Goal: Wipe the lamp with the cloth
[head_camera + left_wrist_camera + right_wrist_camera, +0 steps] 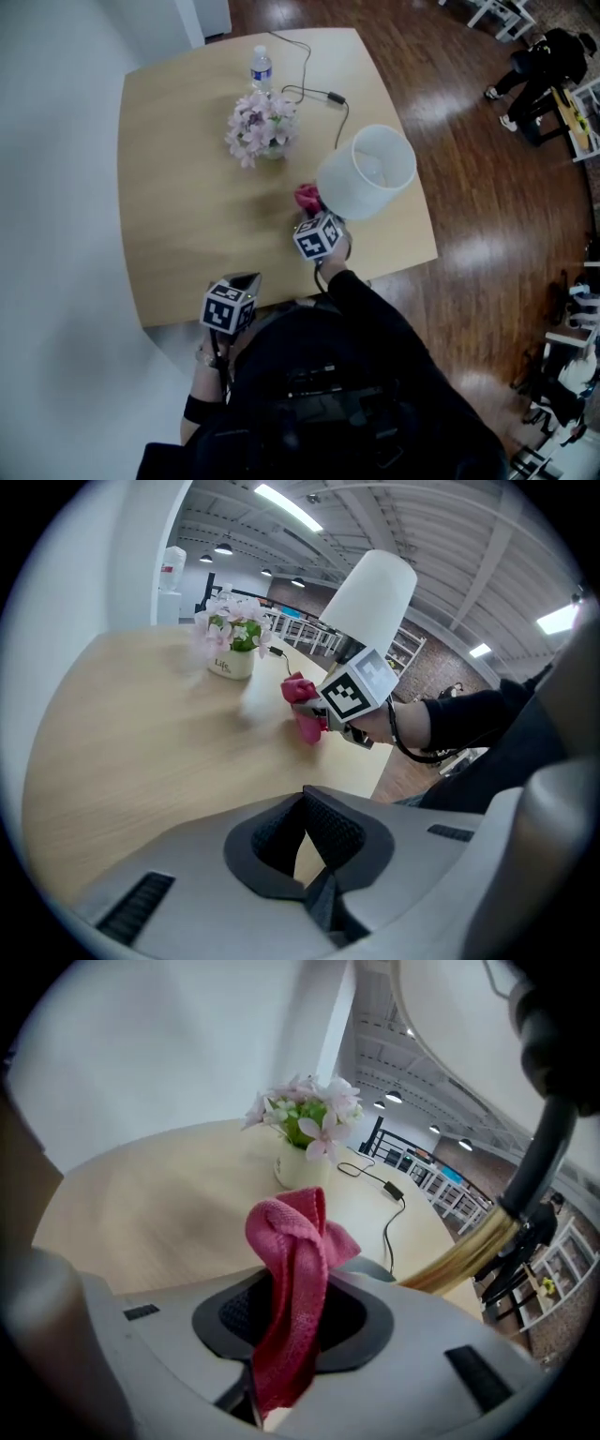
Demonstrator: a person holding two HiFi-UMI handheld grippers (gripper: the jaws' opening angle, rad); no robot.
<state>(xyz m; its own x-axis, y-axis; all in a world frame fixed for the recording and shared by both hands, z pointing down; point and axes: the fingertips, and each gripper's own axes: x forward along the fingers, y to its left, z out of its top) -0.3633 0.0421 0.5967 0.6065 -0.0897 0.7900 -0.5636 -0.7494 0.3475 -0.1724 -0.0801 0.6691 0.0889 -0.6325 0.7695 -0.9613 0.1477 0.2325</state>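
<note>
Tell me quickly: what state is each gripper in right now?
Left gripper: closed, jaws together, holding nothing.
Right gripper: closed on the pink cloth.

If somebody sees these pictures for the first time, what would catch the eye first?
The pink cloth clamped in the right gripper stands out first, close beside the lamp with its white shade near the right edge of the table. Farther back on the table stands a pot of pale flowers.
</note>
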